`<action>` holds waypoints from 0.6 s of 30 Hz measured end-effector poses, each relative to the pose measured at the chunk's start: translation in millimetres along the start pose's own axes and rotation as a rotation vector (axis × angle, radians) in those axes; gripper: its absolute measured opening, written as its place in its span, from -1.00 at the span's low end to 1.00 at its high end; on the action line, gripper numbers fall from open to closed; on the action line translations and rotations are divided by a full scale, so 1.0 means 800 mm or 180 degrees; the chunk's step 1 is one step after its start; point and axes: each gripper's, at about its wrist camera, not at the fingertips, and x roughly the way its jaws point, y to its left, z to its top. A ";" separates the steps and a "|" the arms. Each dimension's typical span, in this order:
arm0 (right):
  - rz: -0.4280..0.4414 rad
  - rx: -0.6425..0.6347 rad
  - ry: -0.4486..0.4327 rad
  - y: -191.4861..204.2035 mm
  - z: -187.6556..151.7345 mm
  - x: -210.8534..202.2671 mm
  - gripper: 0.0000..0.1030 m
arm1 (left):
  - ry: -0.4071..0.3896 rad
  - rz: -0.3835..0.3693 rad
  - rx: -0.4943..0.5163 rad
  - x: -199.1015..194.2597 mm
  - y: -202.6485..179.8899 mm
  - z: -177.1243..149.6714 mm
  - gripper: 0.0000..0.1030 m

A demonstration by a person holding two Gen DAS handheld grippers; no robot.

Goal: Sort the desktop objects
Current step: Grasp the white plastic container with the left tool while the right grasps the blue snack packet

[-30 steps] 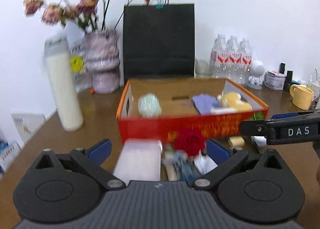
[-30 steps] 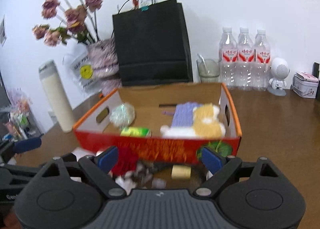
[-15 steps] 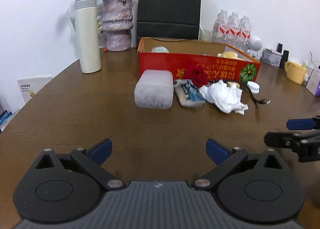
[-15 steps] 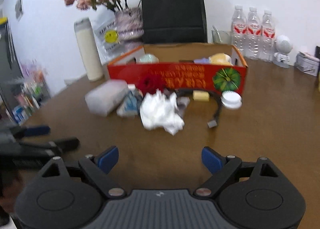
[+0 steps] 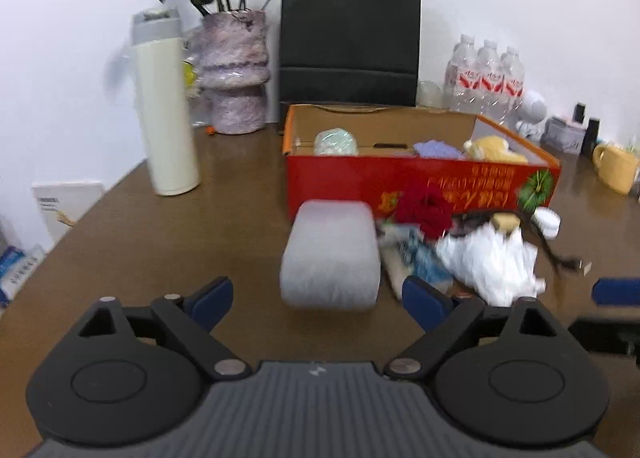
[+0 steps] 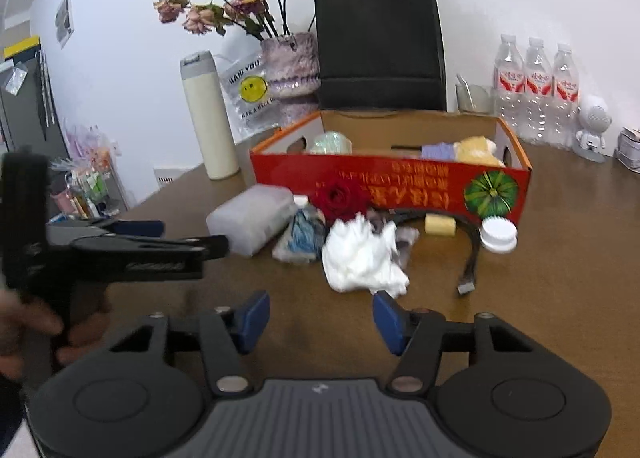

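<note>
Before the red cardboard box [image 6: 392,193], on its near side, lie the unsorted things: a frosted plastic case [image 5: 331,258], a crumpled white tissue [image 6: 360,258], a red rose [image 6: 340,197], a black cable [image 6: 472,250]. Both tools hang short of them, empty: the left gripper [image 5: 316,298] wide and closing slightly, the right gripper [image 6: 320,318] closing on nothing. Shutting this early, it may nudge the light tissue away instead of pinching it.
</note>
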 end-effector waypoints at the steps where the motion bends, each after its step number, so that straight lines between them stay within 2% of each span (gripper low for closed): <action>1: 0.0031 0.0006 -0.0013 0.001 0.005 0.004 0.11 | 0.0014 -0.0011 -0.0011 0.008 0.001 0.005 0.82; 4: 0.0056 -0.0069 -0.0029 0.006 0.020 0.020 0.10 | 0.0041 -0.0060 0.0022 0.030 0.000 0.018 0.81; 7: 0.0100 -0.0104 0.0014 0.009 0.032 0.043 0.07 | 0.0210 -0.0016 0.0070 0.053 -0.003 0.025 0.68; 8: 0.0110 -0.0106 0.0029 0.009 0.036 0.051 0.04 | 0.0270 0.0018 0.0088 0.060 -0.003 0.024 0.61; 9: 0.0109 -0.0104 0.0043 0.010 0.038 0.057 0.04 | 0.0296 -0.0003 0.0091 0.062 -0.002 0.023 0.42; 10: 0.0102 -0.0103 0.0057 0.010 0.041 0.065 0.02 | 0.0315 -0.0038 0.0067 0.062 0.001 0.021 0.32; 14: 0.0086 -0.0226 0.0146 0.017 0.056 0.098 -0.19 | 0.0333 0.0000 0.0020 0.046 0.013 0.012 0.32; 18: 0.0037 -0.0400 0.0216 0.031 0.062 0.129 -0.25 | 0.0354 0.0065 -0.0100 0.014 0.028 -0.006 0.32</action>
